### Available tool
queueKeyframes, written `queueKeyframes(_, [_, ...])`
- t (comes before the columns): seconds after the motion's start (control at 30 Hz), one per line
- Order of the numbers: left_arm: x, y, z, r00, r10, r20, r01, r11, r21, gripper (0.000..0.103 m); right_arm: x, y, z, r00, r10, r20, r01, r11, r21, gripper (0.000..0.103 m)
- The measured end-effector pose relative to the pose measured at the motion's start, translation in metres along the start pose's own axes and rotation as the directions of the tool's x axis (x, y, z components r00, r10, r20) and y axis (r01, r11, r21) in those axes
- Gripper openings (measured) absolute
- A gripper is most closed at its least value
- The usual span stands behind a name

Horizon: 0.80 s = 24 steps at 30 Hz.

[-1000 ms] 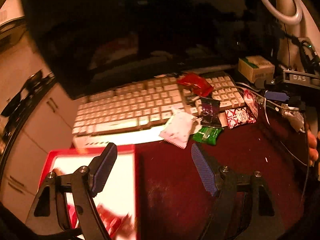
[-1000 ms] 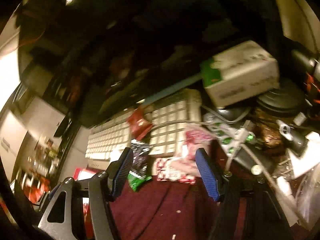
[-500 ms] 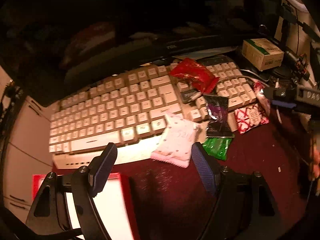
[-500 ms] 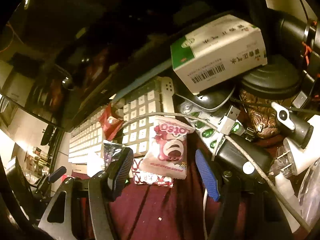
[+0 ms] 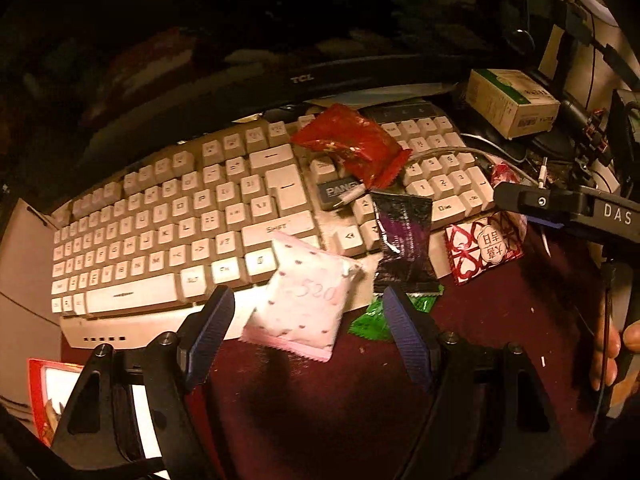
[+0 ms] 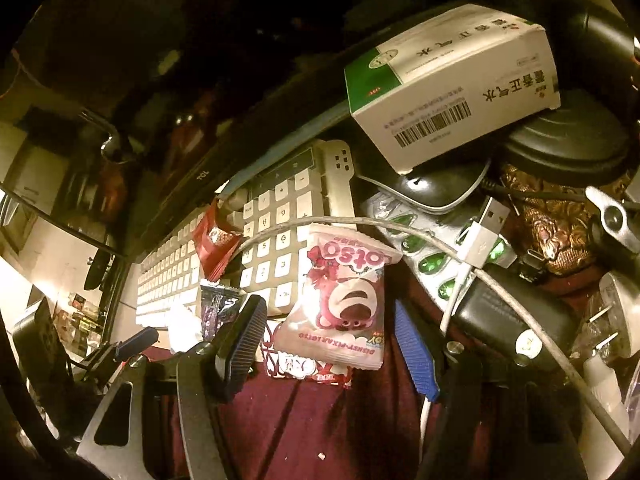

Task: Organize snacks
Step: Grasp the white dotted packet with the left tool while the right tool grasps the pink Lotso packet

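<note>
Several snack packets lie along the front of a keyboard on a dark red cloth. My left gripper is open, and a white packet with pink dots lies between its blue fingers, untouched. Beyond it lie a red packet, a dark purple one, a green one and a red heart-patterned one. My right gripper is open around a pink bear packet, which leans on the keypad over the heart-patterned packet. Its pads stand clear of the packet.
A red-rimmed tray sits at the lower left. A monitor stands behind the keyboard. On the right are a green-white carton, a mouse, a pill blister and a grey cable over the bear packet's top.
My left gripper has swung from over the red tray to the white dotted packet. My right gripper has sunk toward the bear packet, which now lies between its fingers.
</note>
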<state>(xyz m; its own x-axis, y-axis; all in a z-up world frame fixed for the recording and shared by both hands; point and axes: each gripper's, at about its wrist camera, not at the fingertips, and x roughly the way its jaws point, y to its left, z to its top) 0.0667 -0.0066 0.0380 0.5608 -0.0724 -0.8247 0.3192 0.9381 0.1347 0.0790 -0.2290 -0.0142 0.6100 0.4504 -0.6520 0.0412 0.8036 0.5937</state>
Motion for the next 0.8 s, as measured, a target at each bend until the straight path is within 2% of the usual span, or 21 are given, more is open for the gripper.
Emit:
queueKeyframes(0.03, [0.002,-0.002,0.000,1.000,-0.002,-0.001,0.002,1.000,0.006,0.070,0.002,0.001,0.001,1.000,-0.001,0.000,0.001,1.000,-0.002,0.065])
queueKeyframes(0.07, [0.003,-0.004,-0.001,1.000,-0.003,-0.003,0.003,1.000,0.017,0.057,0.003,0.001,0.001,1.000,-0.003,0.002,0.003,1.000,-0.006,0.063])
queueKeyframes(0.1, [0.005,-0.006,-0.001,1.000,0.004,-0.008,-0.004,1.000,0.030,0.053,0.005,0.002,0.001,1.000,-0.007,0.001,0.007,1.000,-0.010,0.055])
queueKeyframes(0.17, [0.009,-0.010,-0.003,1.000,-0.004,-0.019,0.005,0.999,0.043,0.035,0.007,0.004,0.001,1.000,-0.014,-0.005,0.014,1.000,-0.022,0.053])
queueKeyframes(0.23, [0.011,-0.012,-0.005,1.000,-0.013,-0.021,0.014,0.999,0.040,0.031,0.008,0.007,0.001,1.000,-0.024,0.000,0.024,0.999,-0.039,0.053])
queueKeyframes(0.4, [0.000,-0.021,-0.008,0.999,-0.028,0.016,0.028,0.999,0.036,0.005,0.007,0.010,0.000,0.999,-0.032,0.012,0.033,0.998,-0.056,0.050])
queueKeyframes(0.57, [-0.014,-0.030,-0.014,0.999,-0.018,0.039,0.016,0.998,0.066,0.003,0.002,0.015,-0.002,1.000,-0.011,0.016,0.012,0.997,-0.072,0.049])
queueKeyframes(0.7, [-0.024,-0.021,-0.012,0.997,0.033,0.071,-0.037,0.998,0.050,0.003,-0.002,0.013,-0.001,1.000,0.000,0.023,0.001,0.998,-0.060,0.049])
queueKeyframes(0.73, [-0.027,-0.018,-0.011,0.996,0.044,0.077,-0.048,0.997,0.054,0.005,-0.001,0.011,-0.001,1.000,0.002,0.020,-0.001,0.999,-0.053,0.049])
queueKeyframes(0.8, [-0.032,-0.013,-0.009,0.991,0.105,0.079,-0.110,0.992,0.062,0.020,0.001,0.008,0.000,1.000,-0.003,0.011,0.003,0.999,-0.037,0.049])
